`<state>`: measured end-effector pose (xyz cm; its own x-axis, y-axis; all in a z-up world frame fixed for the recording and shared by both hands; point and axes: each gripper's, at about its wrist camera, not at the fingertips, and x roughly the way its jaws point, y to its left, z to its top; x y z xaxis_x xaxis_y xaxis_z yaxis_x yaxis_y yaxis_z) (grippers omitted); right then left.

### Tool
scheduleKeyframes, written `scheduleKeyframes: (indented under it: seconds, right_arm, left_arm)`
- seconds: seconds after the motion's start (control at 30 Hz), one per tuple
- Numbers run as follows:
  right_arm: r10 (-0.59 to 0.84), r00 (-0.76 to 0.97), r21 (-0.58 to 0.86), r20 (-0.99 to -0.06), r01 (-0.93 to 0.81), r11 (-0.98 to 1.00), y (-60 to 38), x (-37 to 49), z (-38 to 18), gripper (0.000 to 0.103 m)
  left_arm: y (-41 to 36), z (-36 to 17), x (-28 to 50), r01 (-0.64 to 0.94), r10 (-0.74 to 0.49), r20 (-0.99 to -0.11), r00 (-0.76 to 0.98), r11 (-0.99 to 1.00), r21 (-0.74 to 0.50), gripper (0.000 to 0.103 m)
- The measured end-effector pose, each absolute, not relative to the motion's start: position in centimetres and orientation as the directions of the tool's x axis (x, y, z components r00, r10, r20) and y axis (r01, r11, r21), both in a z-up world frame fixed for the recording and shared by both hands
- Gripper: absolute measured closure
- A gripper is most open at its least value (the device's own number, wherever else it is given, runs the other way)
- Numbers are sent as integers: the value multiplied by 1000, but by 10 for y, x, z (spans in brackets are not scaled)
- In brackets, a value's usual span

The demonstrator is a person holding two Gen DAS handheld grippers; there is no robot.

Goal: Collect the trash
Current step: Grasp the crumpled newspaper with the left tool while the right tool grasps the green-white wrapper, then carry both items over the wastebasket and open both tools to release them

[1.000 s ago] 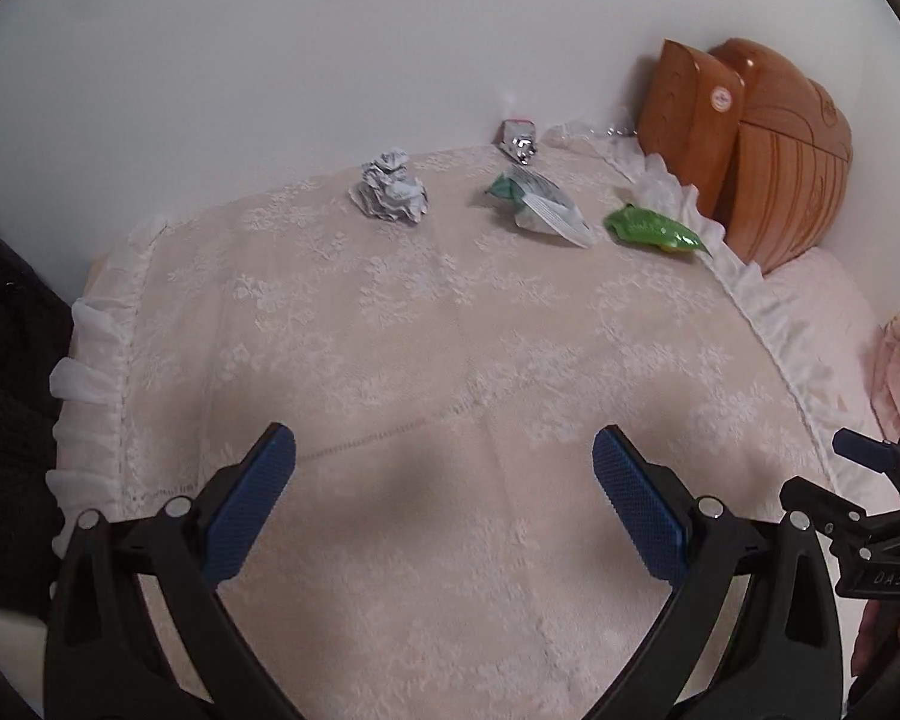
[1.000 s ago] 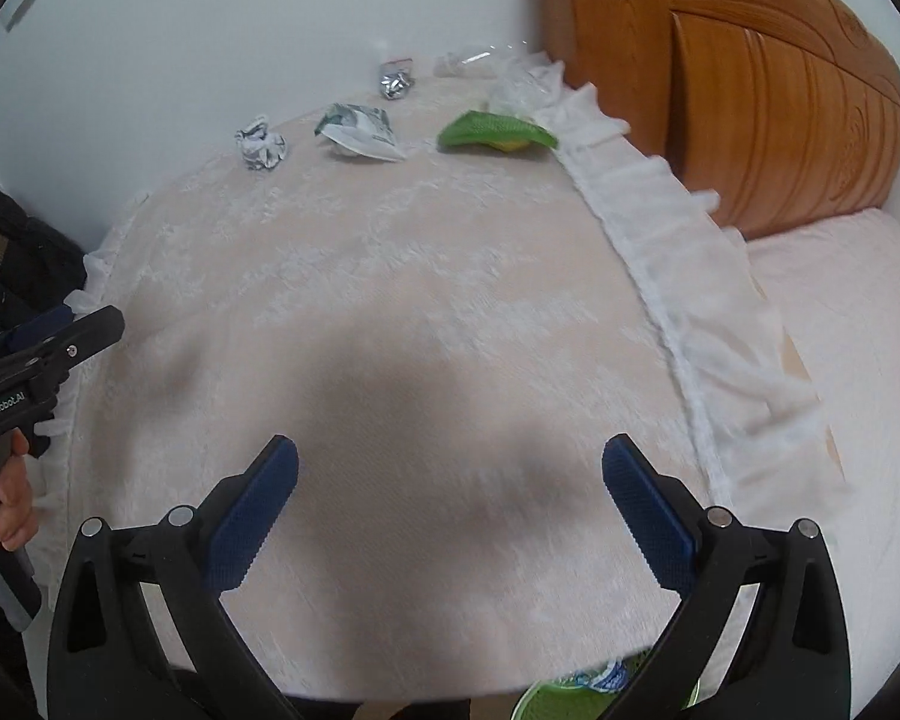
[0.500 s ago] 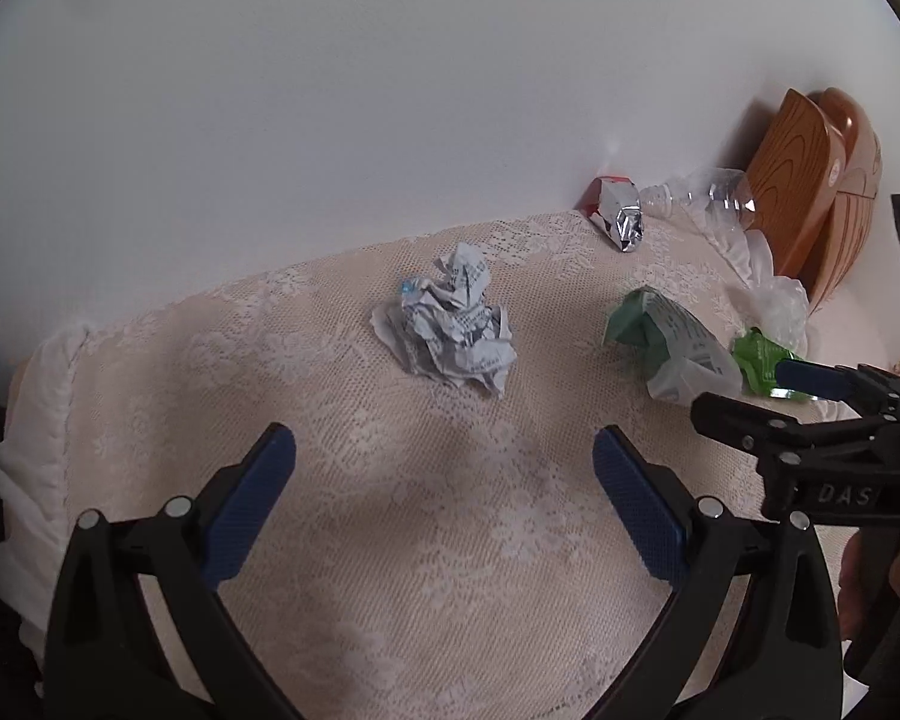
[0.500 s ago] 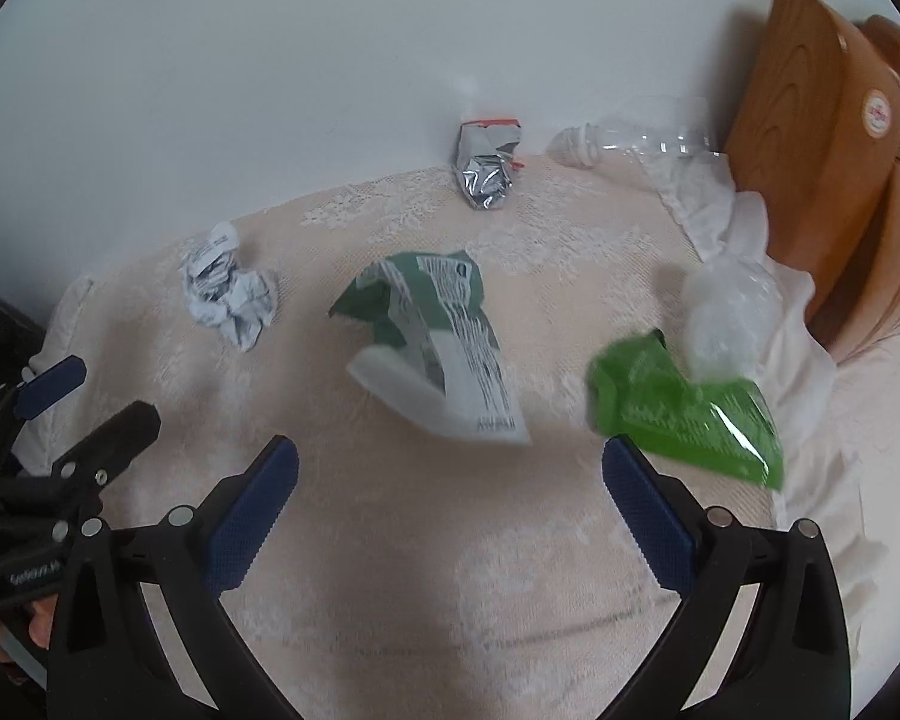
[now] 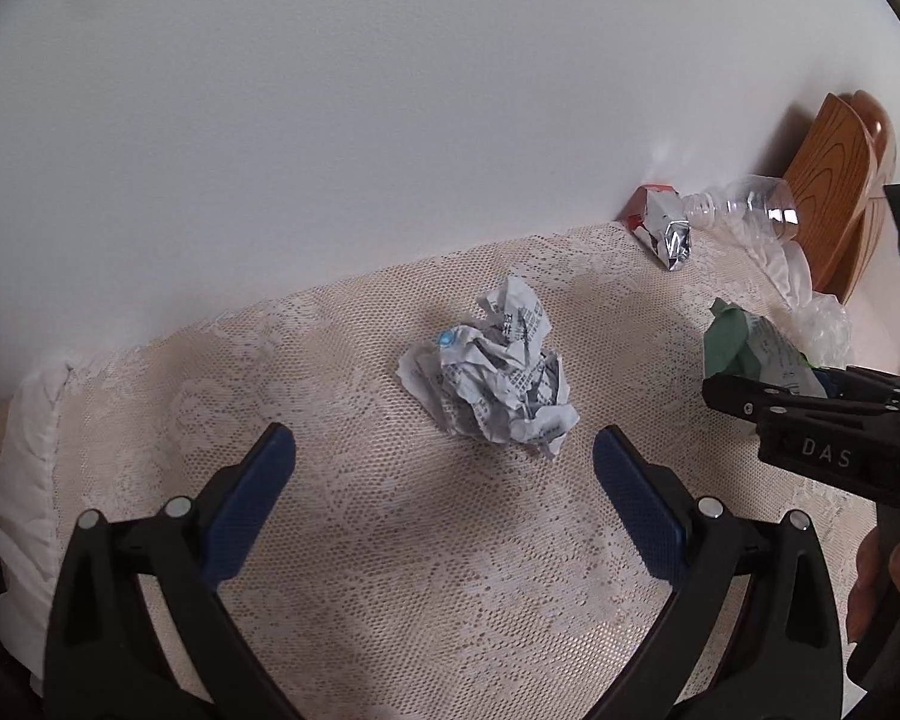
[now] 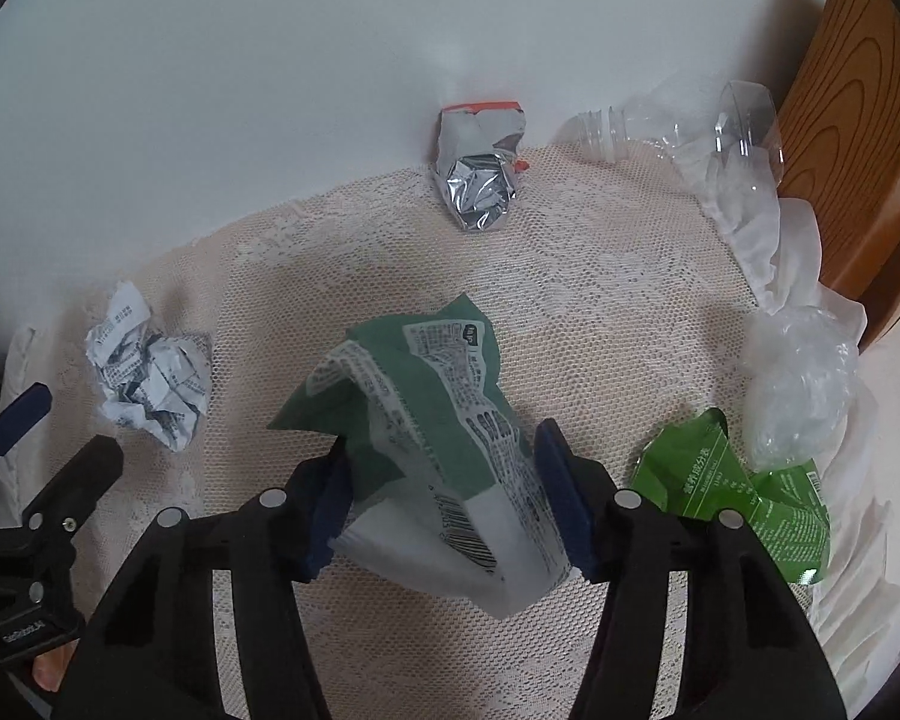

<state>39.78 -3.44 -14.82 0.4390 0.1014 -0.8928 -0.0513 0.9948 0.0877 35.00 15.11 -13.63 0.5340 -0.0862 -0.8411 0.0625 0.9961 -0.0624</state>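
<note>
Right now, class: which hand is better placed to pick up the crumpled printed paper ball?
The left. The left gripper is open just short of the crumpled printed paper ball, while the right gripper, whose jaws have just been closing, is shut on the dark green and white snack wrapper.

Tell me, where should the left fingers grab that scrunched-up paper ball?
Grip the crumpled paper ball across its fat middle, coming down from above. It sits loose on the lace cloth just ahead of the open left gripper, with bare cloth on both sides.
</note>
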Motion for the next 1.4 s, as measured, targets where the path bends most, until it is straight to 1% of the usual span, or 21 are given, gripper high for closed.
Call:
scheduleKeyframes:
  seconds: [0.13, 0.23, 0.27, 0.3, 0.37, 0.4, 0.47, 0.53, 0.77, 0.93, 1.1, 1.27, 1.4]
  right_arm:
    - [109, 480, 97, -870, -51, 994, -40, 381, -127, 44]
    - [126, 508, 124, -852, -38, 992, -50, 362, -112, 44]
    - [132, 515, 135, -847, -31, 990, -55, 354, -108, 44]
    - [134, 519, 141, -844, -25, 990, -59, 346, -105, 44]
    - [126, 524, 141, -842, -12, 990, -67, 333, -101, 43]
    - [121, 524, 139, -843, -5, 990, -70, 326, -101, 43]
    - [124, 524, 152, -843, 10, 988, -75, 312, -98, 43]
    - [131, 528, 166, -839, 19, 986, -83, 301, -97, 42]
    - [161, 553, 212, -818, 29, 977, -94, 246, -90, 42]
    - [178, 547, 236, -818, 38, 971, -105, 195, -92, 42]
    - [181, 515, 236, -838, 43, 971, -113, 138, -103, 42]
    - [181, 477, 247, -860, 79, 966, -134, 66, -118, 42]
    - [172, 453, 257, -875, 132, 957, -155, 18, -129, 43]
  left_arm:
    - [140, -138, 361, 78, -101, -839, 535, 994, -70, 8]
    - [128, -146, 378, 73, -81, -851, 520, 996, -50, 8]
    - [125, -149, 382, 64, -53, -854, 518, 998, -23, 12]
    - [121, -151, 385, 57, -24, -858, 513, 998, 7, 27]
    - [117, -156, 391, 58, -7, -872, 489, 998, 24, 44]
    - [118, -155, 391, 47, -7, -871, 491, 999, 19, 49]
    - [119, -149, 389, 32, -30, -866, 500, 999, -16, 53]
    - [120, -141, 382, 28, -42, -861, 506, 999, -32, 54]
    - [118, -101, 321, 47, 7, -826, 563, 998, 40, 54]
    - [118, -81, 243, 41, -4, -814, 581, 999, 24, 54]
    - [111, -75, 165, 48, -30, -835, 550, 999, -5, 54]
    - [90, -72, 88, 130, -55, -852, 521, 991, 15, 54]
    - [63, -75, 45, 211, -132, -870, 475, 977, -33, 54]
